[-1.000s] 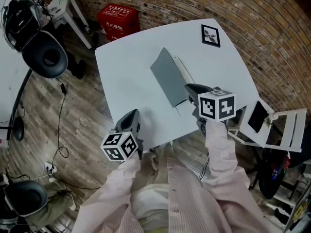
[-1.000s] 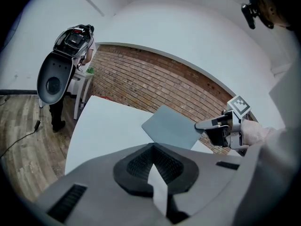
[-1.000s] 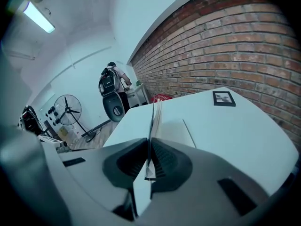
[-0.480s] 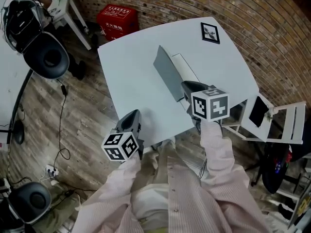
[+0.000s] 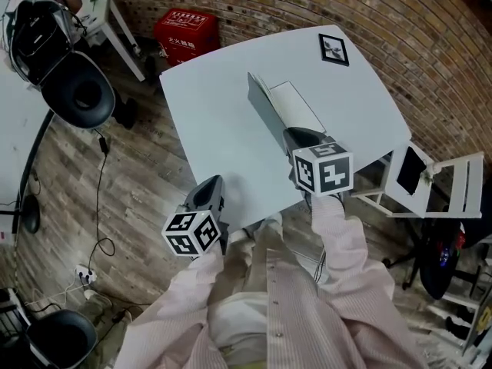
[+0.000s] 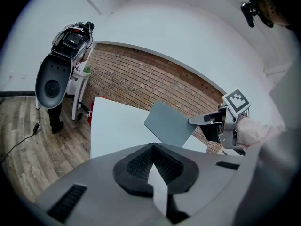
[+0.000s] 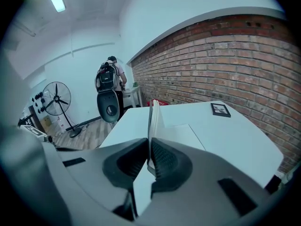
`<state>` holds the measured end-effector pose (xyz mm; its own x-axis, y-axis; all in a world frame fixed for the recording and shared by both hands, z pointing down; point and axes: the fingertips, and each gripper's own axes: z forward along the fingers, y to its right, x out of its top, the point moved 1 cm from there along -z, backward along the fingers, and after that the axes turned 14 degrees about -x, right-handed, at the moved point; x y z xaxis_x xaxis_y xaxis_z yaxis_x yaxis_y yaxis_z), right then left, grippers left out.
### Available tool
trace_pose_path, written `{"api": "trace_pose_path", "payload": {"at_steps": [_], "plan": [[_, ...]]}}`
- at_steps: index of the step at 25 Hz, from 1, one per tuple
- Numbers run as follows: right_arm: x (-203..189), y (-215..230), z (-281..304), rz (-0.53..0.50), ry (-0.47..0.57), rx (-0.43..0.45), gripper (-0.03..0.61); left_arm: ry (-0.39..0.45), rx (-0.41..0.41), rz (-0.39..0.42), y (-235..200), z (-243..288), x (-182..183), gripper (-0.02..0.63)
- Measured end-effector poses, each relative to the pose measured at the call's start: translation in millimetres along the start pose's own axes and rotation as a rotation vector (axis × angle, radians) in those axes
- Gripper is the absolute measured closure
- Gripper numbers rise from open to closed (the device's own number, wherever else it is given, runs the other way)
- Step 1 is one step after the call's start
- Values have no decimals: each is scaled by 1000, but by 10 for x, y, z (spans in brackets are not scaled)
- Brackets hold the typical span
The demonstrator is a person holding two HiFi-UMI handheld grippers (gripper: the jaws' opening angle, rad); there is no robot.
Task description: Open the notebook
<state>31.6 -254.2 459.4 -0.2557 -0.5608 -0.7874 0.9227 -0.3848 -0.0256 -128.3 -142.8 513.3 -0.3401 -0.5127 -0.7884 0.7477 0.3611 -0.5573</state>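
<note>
Cover [image 5: 267,118] of the notebook [image 5: 298,106] stands half-open, roughly upright, clamped in the right gripper [image 5: 295,138]; folding it flat remains. Left gripper [image 5: 207,186], closed and empty, hovers by the bench's [image 5: 215,129] near edge.

Right arm reached out and gripping, left arm drawn back and idle.
The right hand-held gripper [image 5: 297,138] pointed forward and down, its jaws pinched on the raised notebook cover [image 5: 265,114] and its striped sleeve [image 5: 338,233] extended. The left hand-held gripper [image 5: 206,192] hovered nearer the body, jaws together on nothing, well apart from the right.
</note>
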Motion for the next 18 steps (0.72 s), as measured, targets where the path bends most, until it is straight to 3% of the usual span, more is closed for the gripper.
{"api": "trace_pose_path", "payload": {"at_steps": [13,18], "plan": [[-124,-376,-3,-115,44,-74,548,-26,-25,-2,-28,-185,-104,621],[-206,-502,21,-144,46,-62,548,-19,-11,-4,-18,-225,-121,621]]}}
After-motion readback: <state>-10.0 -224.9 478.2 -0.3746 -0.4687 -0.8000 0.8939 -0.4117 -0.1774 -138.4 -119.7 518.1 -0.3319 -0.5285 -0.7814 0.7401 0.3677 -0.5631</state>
